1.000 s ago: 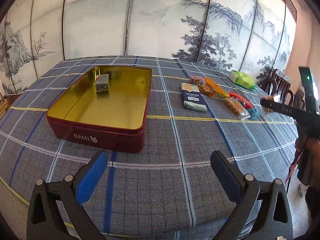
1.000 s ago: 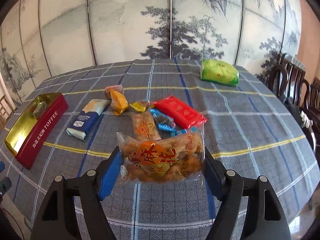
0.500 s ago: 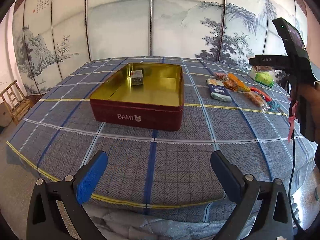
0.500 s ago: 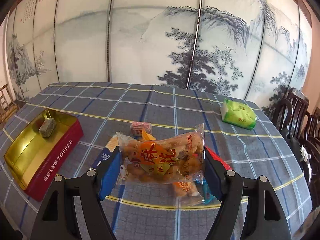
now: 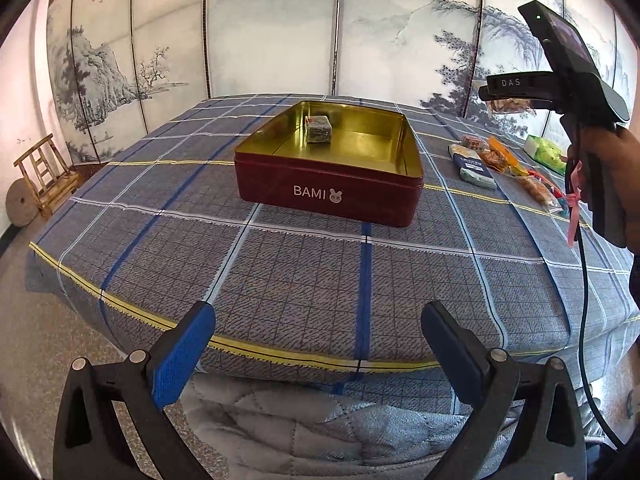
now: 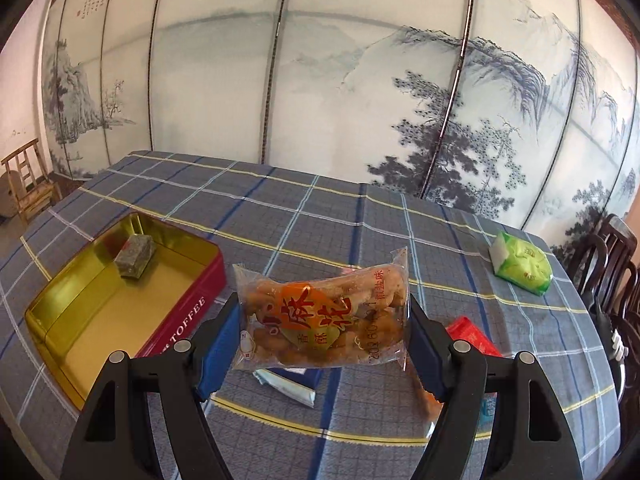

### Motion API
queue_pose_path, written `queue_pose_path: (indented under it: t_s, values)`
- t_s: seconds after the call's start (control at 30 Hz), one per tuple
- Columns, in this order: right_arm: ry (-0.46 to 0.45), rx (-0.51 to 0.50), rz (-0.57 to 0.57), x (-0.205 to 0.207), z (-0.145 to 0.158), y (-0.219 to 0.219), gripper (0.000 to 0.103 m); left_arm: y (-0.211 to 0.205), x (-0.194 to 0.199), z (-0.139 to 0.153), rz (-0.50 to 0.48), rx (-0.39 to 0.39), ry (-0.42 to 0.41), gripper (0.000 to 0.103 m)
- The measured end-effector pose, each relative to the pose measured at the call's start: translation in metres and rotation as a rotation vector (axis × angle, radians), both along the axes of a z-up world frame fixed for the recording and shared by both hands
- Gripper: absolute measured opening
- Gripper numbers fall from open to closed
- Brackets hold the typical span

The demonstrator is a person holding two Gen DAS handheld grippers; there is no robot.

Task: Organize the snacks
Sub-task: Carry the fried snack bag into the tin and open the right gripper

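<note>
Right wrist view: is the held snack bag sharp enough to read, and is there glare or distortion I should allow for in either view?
Right wrist view: the snack bag is sharp, print legible, mild sheen; the screen's panel lines bow with fisheye. Left wrist view: the tin is crisp, its gold interior reflecting brightly; dark corners vignette both views.

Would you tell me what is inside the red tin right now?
The red tin holds one small wrapped block near a far corner; the rest of its gold floor shows bare. Its near wall hides a strip of floor in the left wrist view.
</note>
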State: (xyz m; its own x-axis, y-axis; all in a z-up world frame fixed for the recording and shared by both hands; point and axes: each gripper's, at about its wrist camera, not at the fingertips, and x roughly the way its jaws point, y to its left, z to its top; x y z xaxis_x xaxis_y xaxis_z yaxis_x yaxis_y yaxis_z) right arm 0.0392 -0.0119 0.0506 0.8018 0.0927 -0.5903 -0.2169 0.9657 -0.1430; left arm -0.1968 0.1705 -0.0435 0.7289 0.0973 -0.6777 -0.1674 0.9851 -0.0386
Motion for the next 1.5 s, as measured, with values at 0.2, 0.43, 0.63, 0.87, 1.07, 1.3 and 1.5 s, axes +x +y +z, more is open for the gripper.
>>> queue_pose_path:
  t_s: [0.2, 0.43, 0.63, 0.87, 1.07, 1.3, 1.5]
  values:
    - [-0.002, -0.018, 0.054, 0.000, 0.000, 0.033, 0.076, 0.005, 0.000, -0.003, 0.003, -0.013, 0.001, 0.102]
    - [0.006, -0.032, 0.112, -0.001, -0.003, 0.070, 0.076, 0.014, -0.002, -0.006, 0.019, -0.031, 0.007, 0.102]
    - [0.032, -0.064, 0.187, -0.005, -0.016, 0.107, 0.076, 0.024, -0.006, -0.010, 0.045, -0.044, 0.010, 0.102]
    - [0.130, -0.113, 0.290, 0.015, -0.045, 0.142, 0.076, 0.030, -0.007, -0.015, 0.057, -0.053, 0.023, 0.102]
    - [0.170, -0.148, 0.374, 0.036, -0.059, 0.167, 0.076, 0.039, -0.007, -0.019, 0.077, -0.055, 0.041, 0.102]
    - [0.265, -0.157, 0.511, 0.061, -0.074, 0.166, 0.076, 0.043, -0.007, -0.024, 0.093, -0.056, 0.055, 0.102]
    - [0.235, -0.261, 0.574, 0.063, -0.079, 0.167, 0.076, 0.035, -0.003, -0.026, 0.066, -0.045, 0.060, 0.102]
